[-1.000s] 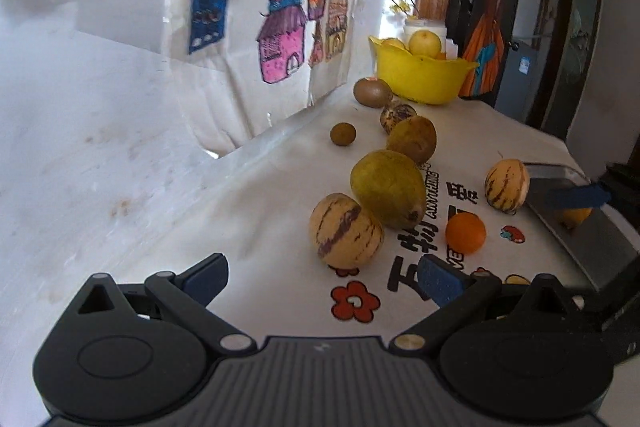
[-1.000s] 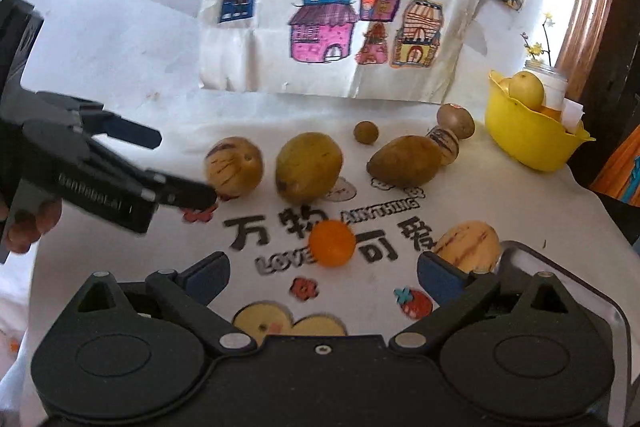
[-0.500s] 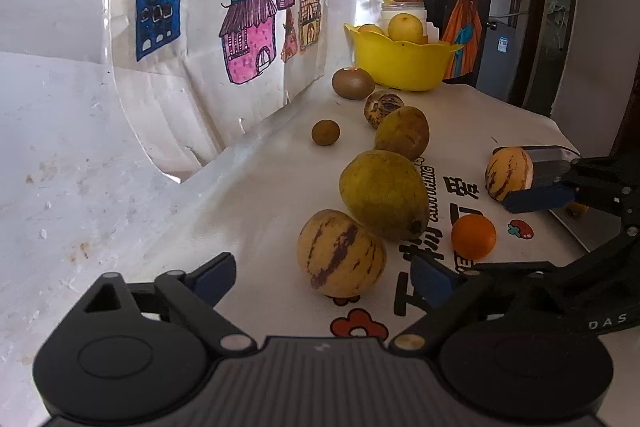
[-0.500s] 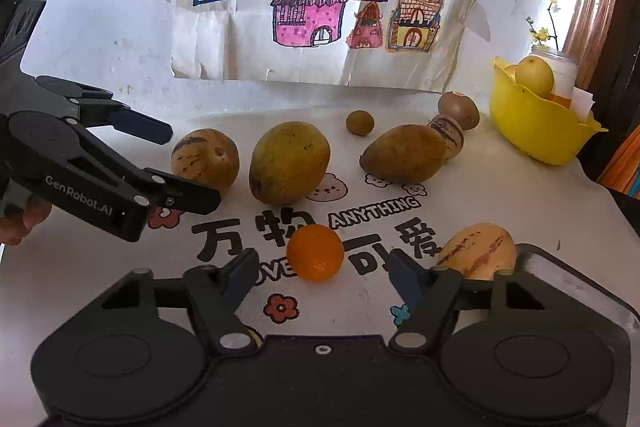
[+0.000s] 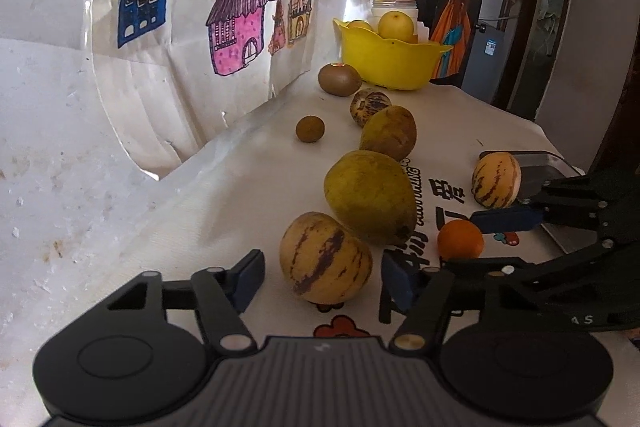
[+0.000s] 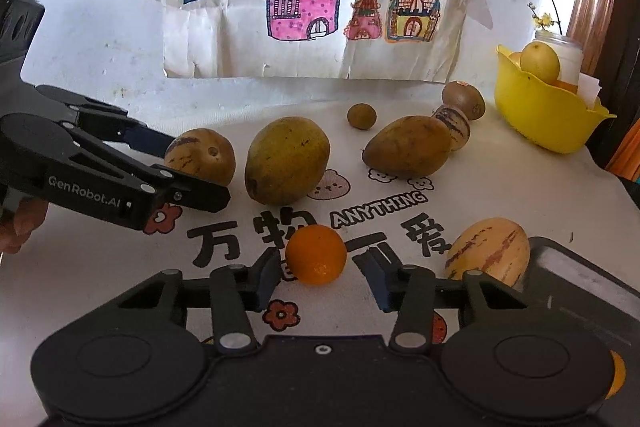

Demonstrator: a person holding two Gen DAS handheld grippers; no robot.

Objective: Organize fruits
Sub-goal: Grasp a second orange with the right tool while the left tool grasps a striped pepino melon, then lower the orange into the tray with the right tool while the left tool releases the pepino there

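A striped yellow melon (image 5: pixel 326 257) lies on the printed white cloth (image 5: pixel 248 187) between the pads of my left gripper (image 5: pixel 322 281). Its jaws are closing, and a thin gap shows on each side of the melon. A small orange (image 6: pixel 316 255) sits between the pads of my right gripper (image 6: pixel 322 277), whose jaws are also closing. The left pad is almost at the peel and the right pad stands clear of it. The yellow bowl (image 6: pixel 548 123) at the far right holds a yellow fruit.
Two green-yellow mangoes (image 6: pixel 286 161) (image 6: pixel 408 151) lie behind the orange. Beyond them are a small striped melon (image 5: pixel 370 105), a kiwi (image 5: pixel 339 79) and a small brown fruit (image 5: pixel 310 129). Another striped melon (image 6: pixel 488 251) leans on a metal tray (image 6: pixel 580 287). The drawing-covered wall rises behind.
Both grippers have come forward and lower onto their fruits. Their jaws have narrowed around the striped melon and the orange. No fruit has moved.
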